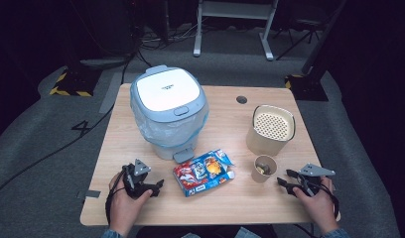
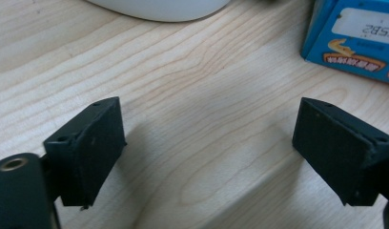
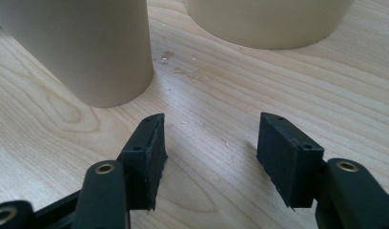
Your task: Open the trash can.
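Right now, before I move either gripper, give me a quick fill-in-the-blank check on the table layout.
1. The pedal bin has its lid ____.
2. The small paper cup stands nearest the ____ gripper.
3. The left gripper has its jaws ____, over bare table.
4. The snack box lies between the bin and the table's ____ edge.

Missing words: closed; right; open; near
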